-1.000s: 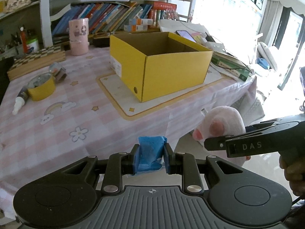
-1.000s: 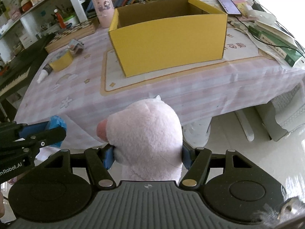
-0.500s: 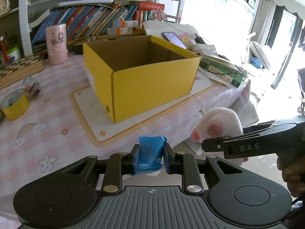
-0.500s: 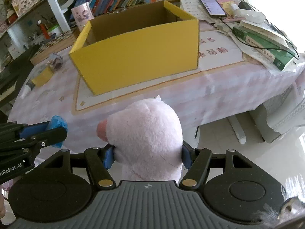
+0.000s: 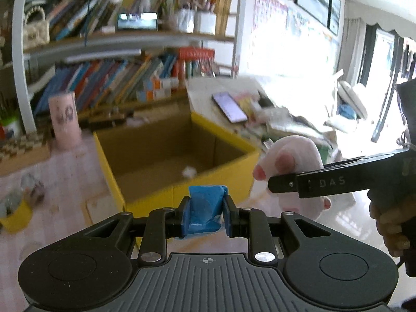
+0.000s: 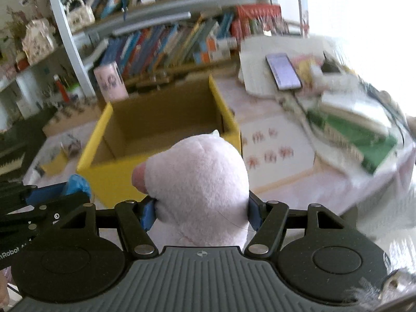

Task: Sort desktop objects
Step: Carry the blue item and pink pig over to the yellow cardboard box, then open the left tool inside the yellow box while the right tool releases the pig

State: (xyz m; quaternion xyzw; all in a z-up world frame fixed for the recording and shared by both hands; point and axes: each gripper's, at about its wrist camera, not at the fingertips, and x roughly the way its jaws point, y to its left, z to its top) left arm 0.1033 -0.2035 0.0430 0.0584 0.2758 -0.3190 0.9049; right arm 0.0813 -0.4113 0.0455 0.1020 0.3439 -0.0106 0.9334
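Observation:
My left gripper (image 5: 206, 214) is shut on a small blue packet (image 5: 205, 208) and holds it in the air just before the near wall of the open yellow cardboard box (image 5: 145, 200). My right gripper (image 6: 201, 212) is shut on a pink plush toy (image 6: 200, 182), also raised in front of the box (image 6: 109, 182). The plush (image 5: 291, 161) and the right gripper show at the right of the left wrist view. The blue packet (image 6: 78, 184) shows at the left of the right wrist view. A small white scrap (image 5: 189, 172) lies inside the box.
A pink cup (image 5: 66, 119) and a yellow tape roll (image 5: 15, 218) stand on the pink checked tablecloth to the left. A phone (image 6: 283, 71), papers and green books (image 6: 364, 140) lie to the right. Bookshelves rise behind the table.
Both grippers have risen and moved closer to the box with their loads held. The box's inside now shows from above. The views are motion-blurred.

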